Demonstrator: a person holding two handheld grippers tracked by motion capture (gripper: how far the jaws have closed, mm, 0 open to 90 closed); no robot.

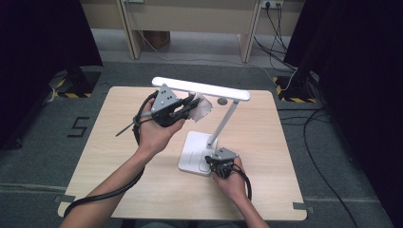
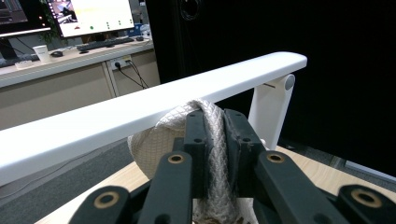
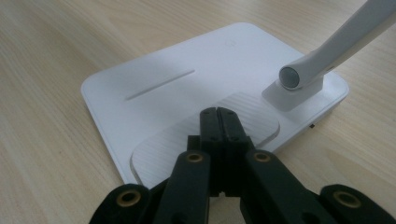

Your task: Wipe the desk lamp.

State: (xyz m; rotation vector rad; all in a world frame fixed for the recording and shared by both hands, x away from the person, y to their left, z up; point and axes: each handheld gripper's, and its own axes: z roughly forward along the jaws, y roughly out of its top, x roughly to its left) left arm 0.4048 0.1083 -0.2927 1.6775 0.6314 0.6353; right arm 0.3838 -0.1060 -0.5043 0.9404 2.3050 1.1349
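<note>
**Q:** Lamp — where does it stand?

**A:** White desk lamp stands on a light wooden tabletop, its flat square base slightly toward 4 o'clock from the centre. A slim arm slants up from the base toward 1 o'clock and carries a long white light bar that runs across from 9 o'clock to 3 o'clock, high above the wood.

**Q:** What is the left gripper doing?

**A:** The left gripper, held in the person's left hand, is raised just under the light bar near its 9 o'clock half. Its jaws are clamped on a bunched white cloth with a woven, diamond pattern. In the left gripper view the cloth presses against the underside of the bar.

**Q:** And the right gripper?

**A:** The right gripper sits at the base's 5 o'clock corner, gripped by the right hand. Its jaws are together, with nothing between them, and their tips rest on a ribbed oval pad on the base, beside the hinge where the arm joins.
</note>
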